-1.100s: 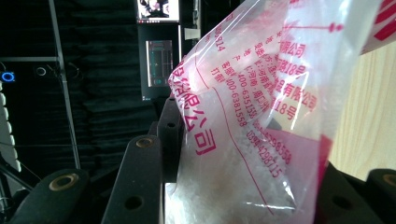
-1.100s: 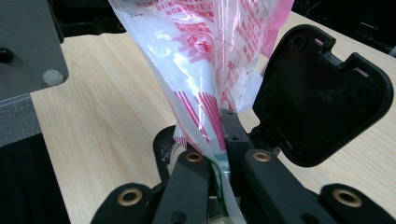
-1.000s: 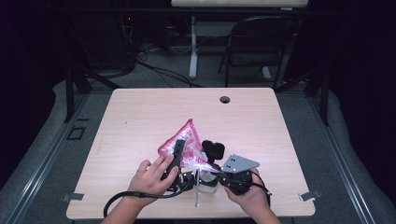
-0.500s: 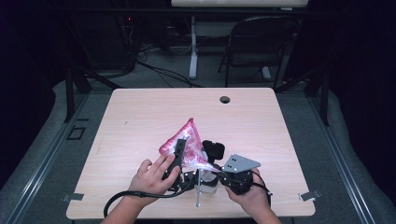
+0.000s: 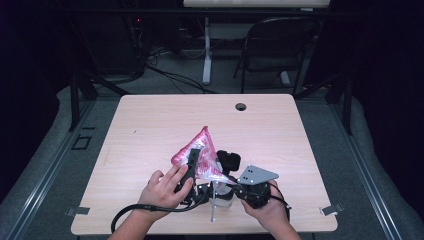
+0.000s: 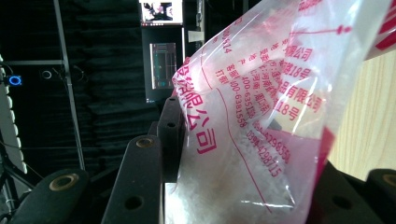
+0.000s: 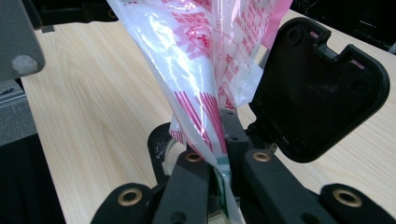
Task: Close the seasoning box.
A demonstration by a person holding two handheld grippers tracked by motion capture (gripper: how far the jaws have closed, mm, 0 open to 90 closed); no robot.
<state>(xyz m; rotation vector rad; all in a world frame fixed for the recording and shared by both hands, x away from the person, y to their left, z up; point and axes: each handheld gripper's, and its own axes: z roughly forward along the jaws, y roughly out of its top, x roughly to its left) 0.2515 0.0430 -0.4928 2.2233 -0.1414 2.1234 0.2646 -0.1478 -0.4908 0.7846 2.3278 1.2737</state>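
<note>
Between both jaws hangs the plastic bag [image 7: 205, 51]: right gripper [image 7: 219, 163] and left gripper [image 6: 243, 186] clench it.

Two forearms reach in over the near edge, side by side. The left hand [image 5: 162, 187] wraps the left gripper [image 5: 192, 159], its jaws held partly apart. The right hand [image 5: 267, 205] cups the right gripper [image 7: 215, 154] from below, jaws pinched tightly together.

The bag [image 5: 200, 155] is clear plastic printed with pink-red lettering and stripes, holding white grains. Both grippers have black jaws. The lid [image 7: 317, 88] is black. The table [image 5: 280, 130] is pale wood grain.
</note>
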